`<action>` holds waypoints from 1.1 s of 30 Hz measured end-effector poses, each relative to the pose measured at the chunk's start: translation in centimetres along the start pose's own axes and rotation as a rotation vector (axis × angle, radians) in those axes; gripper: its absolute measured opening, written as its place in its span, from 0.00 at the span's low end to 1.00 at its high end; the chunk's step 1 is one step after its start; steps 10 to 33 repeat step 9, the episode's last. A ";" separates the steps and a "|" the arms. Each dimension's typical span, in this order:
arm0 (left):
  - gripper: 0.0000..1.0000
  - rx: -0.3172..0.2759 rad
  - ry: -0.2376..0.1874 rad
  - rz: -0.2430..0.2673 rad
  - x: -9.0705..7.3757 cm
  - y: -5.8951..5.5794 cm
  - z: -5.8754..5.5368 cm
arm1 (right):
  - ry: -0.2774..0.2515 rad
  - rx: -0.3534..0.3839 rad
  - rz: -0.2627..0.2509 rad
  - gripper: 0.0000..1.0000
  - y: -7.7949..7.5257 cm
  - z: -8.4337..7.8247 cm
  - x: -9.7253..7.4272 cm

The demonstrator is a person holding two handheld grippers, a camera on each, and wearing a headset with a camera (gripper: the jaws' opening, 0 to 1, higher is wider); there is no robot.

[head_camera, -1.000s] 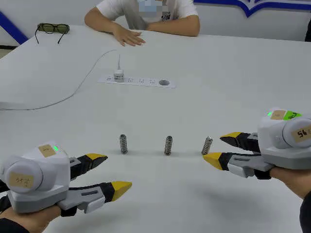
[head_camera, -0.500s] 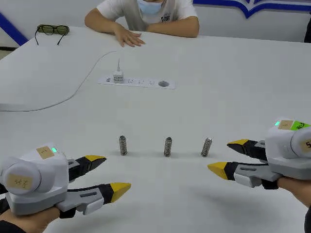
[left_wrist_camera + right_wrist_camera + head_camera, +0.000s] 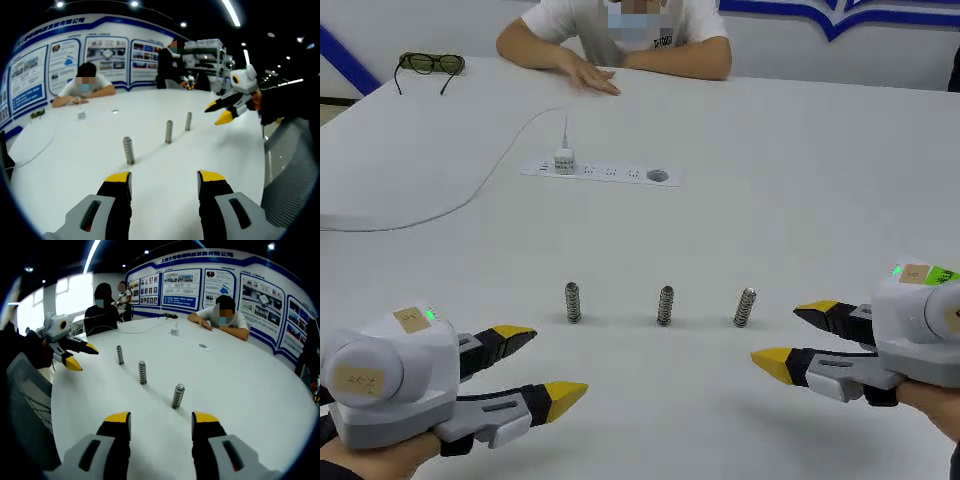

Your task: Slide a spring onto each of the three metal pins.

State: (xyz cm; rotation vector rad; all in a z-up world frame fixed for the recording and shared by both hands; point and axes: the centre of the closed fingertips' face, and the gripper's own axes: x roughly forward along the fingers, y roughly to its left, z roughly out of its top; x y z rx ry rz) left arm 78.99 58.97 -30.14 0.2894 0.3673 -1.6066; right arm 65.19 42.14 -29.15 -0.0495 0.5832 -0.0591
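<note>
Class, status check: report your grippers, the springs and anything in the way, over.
Left gripper open, empty. Right gripper open, empty. Three springs upright in a row between them, untouched. Nothing in the way.

So, three in a row on the table: left spring ahead of the left gripper, right spring ahead of the right gripper, middle spring between them. Power strip sits farther out.

Left spring, middle spring, right spring: grey metal coils standing in one row on white table, evenly spaced. Right spring leans slightly.
</note>
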 end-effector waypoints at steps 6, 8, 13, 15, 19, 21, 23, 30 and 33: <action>0.54 -0.001 0.002 0.003 0.0 -0.1 -0.1 | 0.000 0.002 0.008 0.50 0.2 -0.1 0.1; 0.54 -0.002 0.001 0.005 -0.1 -0.1 -0.1 | 0.000 0.001 0.009 0.50 0.2 -0.1 0.1; 0.54 -0.002 0.001 0.005 -0.1 -0.1 -0.1 | -0.001 0.001 0.009 0.50 0.2 -0.1 0.2; 0.54 -0.002 0.001 0.005 -0.1 -0.1 -0.1 | -0.001 0.001 0.009 0.50 0.2 -0.1 0.2; 0.54 -0.002 0.001 0.005 -0.1 -0.1 -0.1 | -0.001 0.001 0.009 0.50 0.2 -0.1 0.2; 0.54 -0.002 0.001 0.005 -0.1 -0.1 -0.1 | -0.001 0.001 0.009 0.50 0.2 -0.1 0.2; 0.54 -0.002 0.001 0.005 -0.1 -0.1 -0.1 | -0.001 0.001 0.009 0.50 0.2 -0.1 0.2; 0.54 -0.002 0.001 0.005 -0.1 -0.1 -0.1 | -0.001 0.001 0.009 0.50 0.2 -0.1 0.2; 0.54 -0.002 0.001 0.005 -0.1 -0.1 -0.1 | -0.001 0.001 0.009 0.50 0.2 -0.1 0.2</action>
